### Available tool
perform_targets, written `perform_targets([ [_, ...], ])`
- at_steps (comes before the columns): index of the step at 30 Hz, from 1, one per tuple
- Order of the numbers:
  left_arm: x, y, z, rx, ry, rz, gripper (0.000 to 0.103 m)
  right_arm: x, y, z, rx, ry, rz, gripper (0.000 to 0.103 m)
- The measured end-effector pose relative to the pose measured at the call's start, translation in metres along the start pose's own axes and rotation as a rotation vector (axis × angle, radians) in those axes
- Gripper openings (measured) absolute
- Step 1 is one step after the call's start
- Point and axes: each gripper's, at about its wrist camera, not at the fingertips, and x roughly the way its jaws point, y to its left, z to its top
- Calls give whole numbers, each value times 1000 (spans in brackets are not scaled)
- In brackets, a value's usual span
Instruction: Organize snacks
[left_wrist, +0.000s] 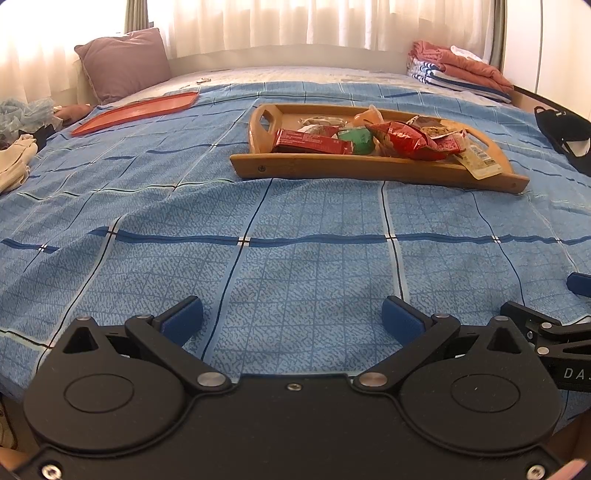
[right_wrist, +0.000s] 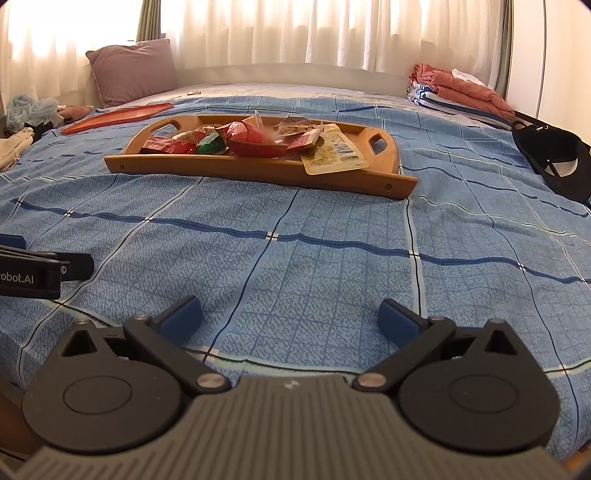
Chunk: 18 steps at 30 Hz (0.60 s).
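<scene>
A wooden tray (left_wrist: 332, 168) with handle cut-outs lies on the blue checked bedspread, also in the right wrist view (right_wrist: 258, 170). It holds several snacks: a red bar wrapper (left_wrist: 310, 142), a green packet (left_wrist: 356, 139), a red crinkled bag (left_wrist: 402, 138), and a yellow labelled packet (right_wrist: 334, 155) hanging over the near rim. My left gripper (left_wrist: 291, 319) is open and empty, low over the bedspread well short of the tray. My right gripper (right_wrist: 290, 317) is open and empty, beside the left one at the bed's near edge.
A flat orange tray (left_wrist: 136, 110) lies at the far left. A mauve pillow (left_wrist: 123, 64) leans at the back left. Folded towels (left_wrist: 458, 74) sit at the back right. A black cap (right_wrist: 554, 162) lies at the right. Loose clothes (left_wrist: 14, 162) pile at the left edge.
</scene>
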Motion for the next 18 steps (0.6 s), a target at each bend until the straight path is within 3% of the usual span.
perform_targets([
  [18,0,4,0,10,14,-21,103,1,1,1,-3,8,-2,103],
])
